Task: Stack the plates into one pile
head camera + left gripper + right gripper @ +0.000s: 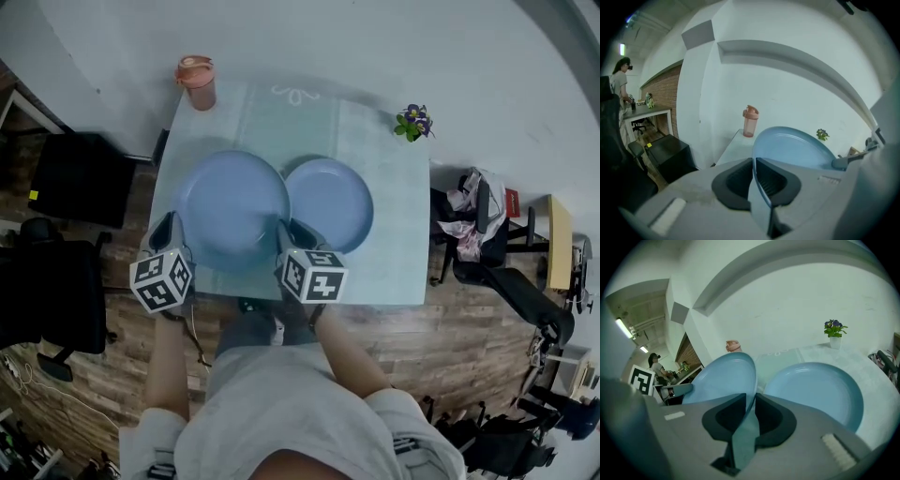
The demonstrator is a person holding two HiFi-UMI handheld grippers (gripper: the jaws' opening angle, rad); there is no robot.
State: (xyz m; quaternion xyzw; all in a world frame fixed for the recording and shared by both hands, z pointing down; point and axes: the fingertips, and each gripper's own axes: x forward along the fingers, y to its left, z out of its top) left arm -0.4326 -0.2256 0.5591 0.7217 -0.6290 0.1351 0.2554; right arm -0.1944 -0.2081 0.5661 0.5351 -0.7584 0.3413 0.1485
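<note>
Plates: 2, both blue — larger plate (232,202) just left of smaller plate (333,202), rim over its left edge | Grippers: 2 — left gripper (173,225) clamped on larger plate's rim farthest from smaller plate; right gripper (289,230) clamped on rim nearest it | Beyond smaller plate: 1 pink bottle (197,82), 1 potted flower (412,122)

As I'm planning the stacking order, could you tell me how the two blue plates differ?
The left plate is larger than the right plate. The left plate has the left gripper and right gripper clamped on its rim; the right plate lies free on the table. Both are plain, blue, round and empty.
</note>
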